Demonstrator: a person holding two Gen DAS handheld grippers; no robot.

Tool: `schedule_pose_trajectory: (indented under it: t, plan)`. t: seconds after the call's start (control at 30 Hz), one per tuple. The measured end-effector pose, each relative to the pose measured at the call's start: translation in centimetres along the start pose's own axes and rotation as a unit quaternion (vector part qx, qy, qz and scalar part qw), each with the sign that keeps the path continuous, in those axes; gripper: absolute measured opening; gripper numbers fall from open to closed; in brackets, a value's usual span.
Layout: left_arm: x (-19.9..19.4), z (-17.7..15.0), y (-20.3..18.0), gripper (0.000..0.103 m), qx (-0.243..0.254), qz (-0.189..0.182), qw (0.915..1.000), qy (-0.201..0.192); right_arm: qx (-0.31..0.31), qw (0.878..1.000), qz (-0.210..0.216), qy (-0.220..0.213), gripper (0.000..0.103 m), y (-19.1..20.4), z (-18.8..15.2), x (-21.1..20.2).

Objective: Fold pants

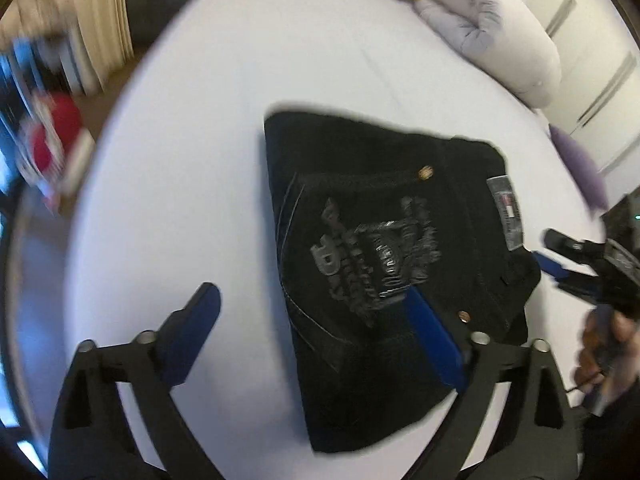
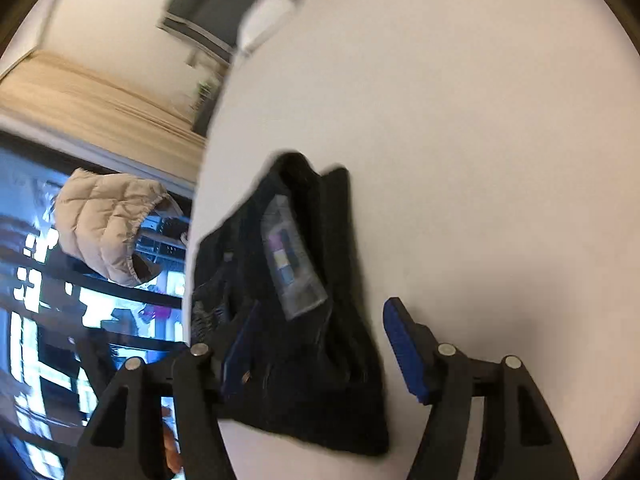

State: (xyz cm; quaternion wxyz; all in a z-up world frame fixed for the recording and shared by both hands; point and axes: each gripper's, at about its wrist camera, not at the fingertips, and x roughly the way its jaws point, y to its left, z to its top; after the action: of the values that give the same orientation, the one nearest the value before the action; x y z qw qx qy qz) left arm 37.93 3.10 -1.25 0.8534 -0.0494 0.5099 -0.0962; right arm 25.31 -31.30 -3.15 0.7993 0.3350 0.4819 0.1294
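I'm working over a bed with a pale sheet [image 1: 200, 160], a bedroom with a curtain and window behind it. On the sheet lie the black pants [image 1: 384, 280], already folded into a compact, roughly rectangular bundle, back pocket embroidery and the waistband label [image 1: 508, 212] facing up. In the right wrist view the same bundle [image 2: 288, 320] sits near the bed's edge, its layers stacked a little unevenly at the near end.

My left gripper [image 1: 316, 324] hangs over the bundle with its fingers wide apart and nothing between them; one finger is over the cloth, the other over bare sheet. My right gripper [image 2: 316, 340] is likewise spread, straddling the near end of the pants, gripping nothing that I can make out. Both views are smeared by motion.

I judge the folding as nearly or fully done. If anything remains, it calls for pressing the loose near end flat or squaring the edges, coming down gently so the stacked layers don't slide apart.

Farther out, a grey pillow [image 1: 500, 32] lies toward the head of the bed.
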Motion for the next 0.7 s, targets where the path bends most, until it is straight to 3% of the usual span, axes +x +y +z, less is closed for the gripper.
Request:
schedule_pose_trajectory:
  t: [0.07,0.17,0.33,0.6,0.7]
  plan:
    - [-3.4,-0.3,-2.0,0.1,0.029,0.037,0.9981,-0.04,-0.04,0.999,-0.017,-0.032,0.067,2.2,-1.3,-2.7]
    - [-8.1,-1.4,-5.7,0.103,0.044,0.051,0.9928,-0.099,-0.108,0.99,-0.031,-0.089,0.074,6.6,-2.5,-6.6]
    - [-14.2,-3.0,-9.4,0.103,0.069,0.072,0.9851,-0.14,-0.17,0.97,-0.035,-0.169,0.083,12.0,-4.9,-12.5]
    - [-22.2,-6.6,-13.1,0.103,0.076,0.086,0.9757,-0.186,-0.216,0.951,-0.032,-0.219,0.086,15.6,-9.2,-18.3]
    - [-25.7,-8.3,-14.1,0.103,0.075,0.116,0.9672,-0.213,-0.23,0.943,-0.035,-0.236,0.088,16.8,-10.8,-20.0]
